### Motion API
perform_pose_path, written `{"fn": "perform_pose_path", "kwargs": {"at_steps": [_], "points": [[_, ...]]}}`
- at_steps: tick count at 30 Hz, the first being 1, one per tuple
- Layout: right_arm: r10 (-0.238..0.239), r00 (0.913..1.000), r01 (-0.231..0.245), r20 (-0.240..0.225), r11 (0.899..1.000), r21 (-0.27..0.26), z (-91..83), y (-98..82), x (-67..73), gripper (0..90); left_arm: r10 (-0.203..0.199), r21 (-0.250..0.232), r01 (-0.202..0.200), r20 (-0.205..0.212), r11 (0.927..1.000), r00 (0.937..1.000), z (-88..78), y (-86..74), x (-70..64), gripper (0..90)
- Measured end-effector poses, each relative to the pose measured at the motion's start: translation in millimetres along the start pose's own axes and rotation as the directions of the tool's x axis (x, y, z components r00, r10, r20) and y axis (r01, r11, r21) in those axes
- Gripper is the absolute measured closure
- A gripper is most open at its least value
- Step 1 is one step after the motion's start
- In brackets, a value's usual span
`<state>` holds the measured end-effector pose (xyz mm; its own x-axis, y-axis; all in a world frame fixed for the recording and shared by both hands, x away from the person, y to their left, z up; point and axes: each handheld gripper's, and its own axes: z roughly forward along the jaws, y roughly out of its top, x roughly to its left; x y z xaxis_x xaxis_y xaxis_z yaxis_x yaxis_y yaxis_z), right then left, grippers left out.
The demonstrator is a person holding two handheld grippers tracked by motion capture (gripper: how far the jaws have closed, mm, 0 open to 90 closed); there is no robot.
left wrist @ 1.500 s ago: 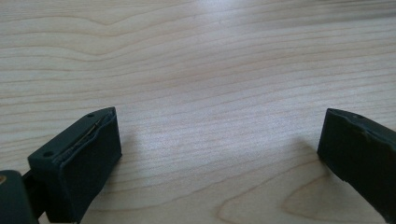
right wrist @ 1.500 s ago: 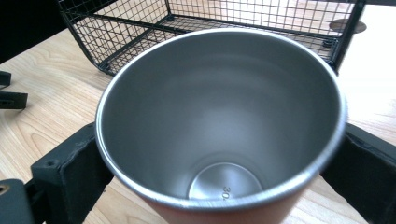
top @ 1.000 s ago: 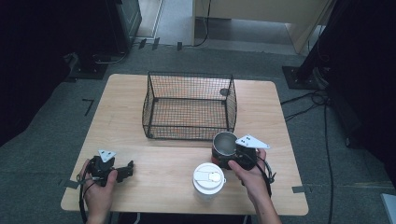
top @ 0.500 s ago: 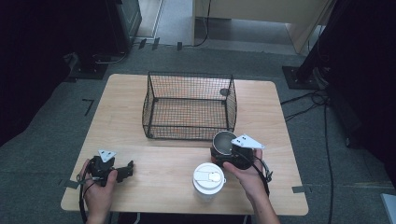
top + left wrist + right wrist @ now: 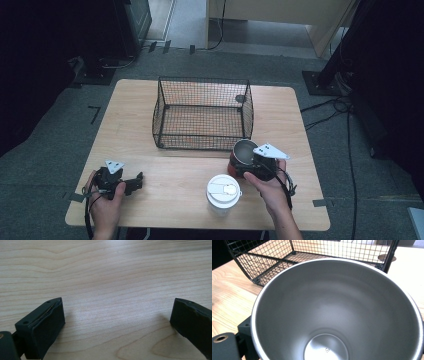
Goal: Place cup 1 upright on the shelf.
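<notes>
High view puts the steel cup [image 5: 243, 152] at the table's [image 5: 165, 192] five o'clock, just outside the wire basket [image 5: 202, 114], right gripper [image 5: 252, 165] apparently clamped around it. Left gripper [image 5: 131, 183] idles, jaws apart. Judging so, basketing remains; the lidded tumbler [image 5: 223, 192] waits untouched.
</notes>
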<state>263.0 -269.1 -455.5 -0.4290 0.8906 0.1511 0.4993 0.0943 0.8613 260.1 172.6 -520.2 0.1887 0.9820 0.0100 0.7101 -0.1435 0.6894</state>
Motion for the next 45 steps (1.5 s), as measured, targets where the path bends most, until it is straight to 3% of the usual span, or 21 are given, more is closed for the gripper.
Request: {"fn": "perform_pose_path", "kwargs": {"at_steps": [25, 45], "points": [[-0.010, 0.9997, 0.011, 0.025, 0.997, -0.077, -27.1, 32.4, 0.9, 7.1, 0.000, 0.000, 0.000, -0.001, 1.0000, 1.0000, 0.0, 0.0, -0.1, 0.2], [-0.042, 0.9987, 0.046, 0.027, 0.986, -0.159, -45.5, 62.9, 6.9, 7.1, 0.000, 0.001, 0.000, 0.000, 1.0000, 1.0000, 0.0, 0.1, 0.0, 0.2]]}}
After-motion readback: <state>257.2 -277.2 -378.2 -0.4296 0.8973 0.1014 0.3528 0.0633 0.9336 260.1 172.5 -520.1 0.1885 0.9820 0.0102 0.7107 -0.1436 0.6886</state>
